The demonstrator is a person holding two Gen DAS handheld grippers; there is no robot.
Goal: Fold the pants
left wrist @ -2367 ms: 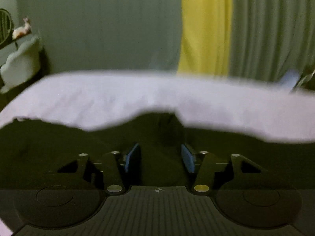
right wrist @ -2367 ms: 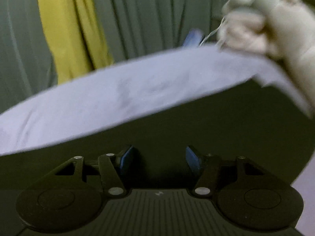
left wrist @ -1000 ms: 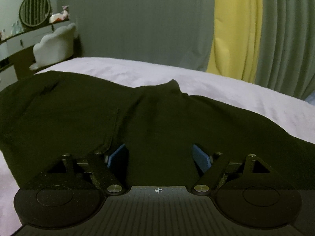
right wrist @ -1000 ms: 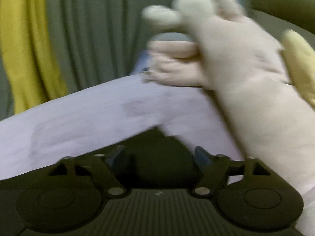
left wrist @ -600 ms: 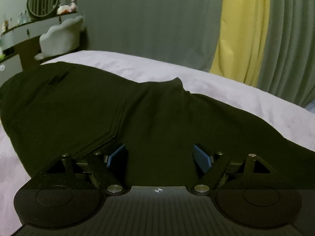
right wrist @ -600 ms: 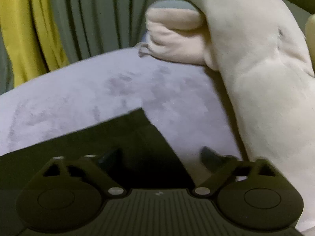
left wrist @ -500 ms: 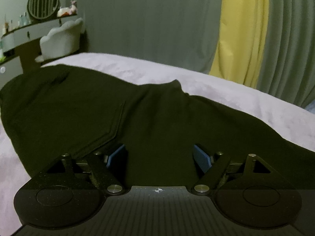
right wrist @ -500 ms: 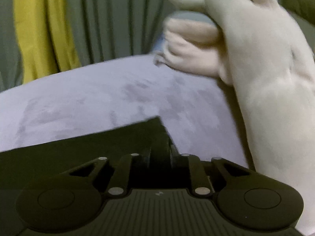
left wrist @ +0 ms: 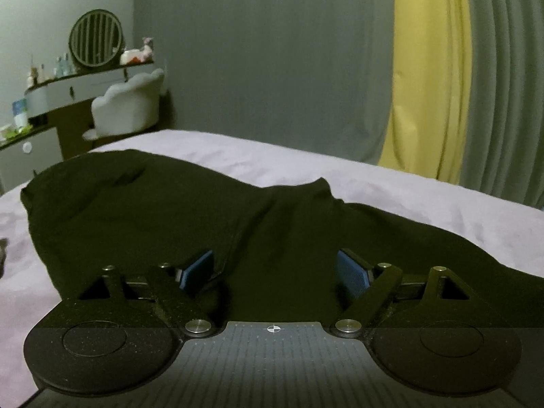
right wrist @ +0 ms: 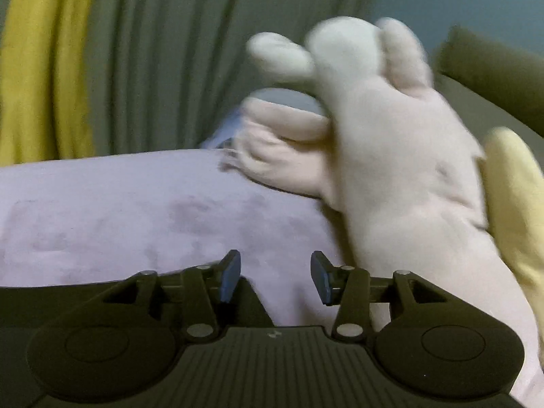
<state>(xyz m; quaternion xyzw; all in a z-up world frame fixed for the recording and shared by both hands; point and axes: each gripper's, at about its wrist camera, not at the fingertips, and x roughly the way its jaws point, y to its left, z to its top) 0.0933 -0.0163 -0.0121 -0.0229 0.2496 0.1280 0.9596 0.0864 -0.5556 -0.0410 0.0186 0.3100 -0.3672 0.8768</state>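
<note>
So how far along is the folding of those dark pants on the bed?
Early on. The pants lie spread across the lilac bed, rumpled, with no tidy fold visible. The left gripper sits open over the cloth; the right gripper is open too, with only a dark edge of the cloth beside its left finger. Nothing is gripped. The folding itself looks left to do.

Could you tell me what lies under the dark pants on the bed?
The dark pants lie spread on a lilac bedspread, which shows all around them. Whatever is directly beneath the cloth is covered. The open left tool hovers over their near edge.
</note>
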